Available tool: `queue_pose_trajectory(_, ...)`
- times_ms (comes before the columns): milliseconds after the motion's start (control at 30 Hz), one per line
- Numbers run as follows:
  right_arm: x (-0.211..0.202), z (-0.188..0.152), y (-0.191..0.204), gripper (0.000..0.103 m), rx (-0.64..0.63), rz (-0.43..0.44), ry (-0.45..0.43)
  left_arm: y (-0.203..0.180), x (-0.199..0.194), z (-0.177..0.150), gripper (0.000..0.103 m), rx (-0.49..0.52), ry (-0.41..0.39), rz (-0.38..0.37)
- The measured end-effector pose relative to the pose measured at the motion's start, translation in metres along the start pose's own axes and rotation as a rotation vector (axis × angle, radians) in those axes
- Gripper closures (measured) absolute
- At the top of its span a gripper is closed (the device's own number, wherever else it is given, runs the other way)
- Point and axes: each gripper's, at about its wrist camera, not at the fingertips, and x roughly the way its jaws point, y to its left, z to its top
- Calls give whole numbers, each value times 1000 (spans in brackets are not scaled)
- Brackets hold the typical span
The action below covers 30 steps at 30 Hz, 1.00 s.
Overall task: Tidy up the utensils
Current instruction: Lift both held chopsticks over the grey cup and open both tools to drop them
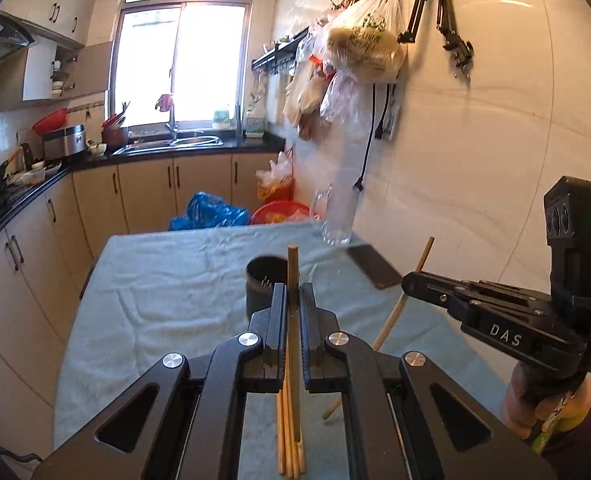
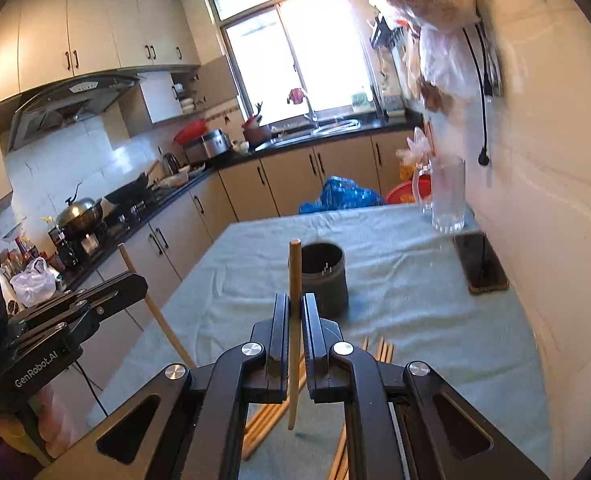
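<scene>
Chopsticks (image 2: 381, 350) lying loose on blue cloth (image 1: 167, 280), not yet in black cup (image 2: 323, 276). Left claw (image 1: 293, 292) pinched tight on one chopstick (image 1: 292, 268). Right claw (image 2: 295, 304) pinched tight on another chopstick (image 2: 294, 272), near cup.

Two matte black handheld grippers, each with flat ribbed fingers and angular linkage arms joined by round silver screw heads. Left gripper (image 2: 137, 282) lettered "GenRobot.AI" in white; right gripper (image 1: 409, 280) lettered "DAS", topped by a black camera block with a green light. Bare-skinned right hand (image 1: 543, 404), dark sleeve at wrist.
</scene>
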Motion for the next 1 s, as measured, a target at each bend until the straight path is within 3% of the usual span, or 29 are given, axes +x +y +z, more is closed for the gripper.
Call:
queue_pose_trajectory(333,12,83,7,96,-32,-2,-109,16,51,73,98,-54,-43,8)
queue_pose_trajectory(600,56,139,-8,96,28,-21,-169,34,111,126,98,-105,-63,54)
queue_pose_trajectory(833,131,131,-42,96,81,-84,-33,50,187,119,98,-124,103,106)
queue_pose_trajectory(1000,166,111,-67,94,110,-105,55,53,205,104,98,-112,144,123)
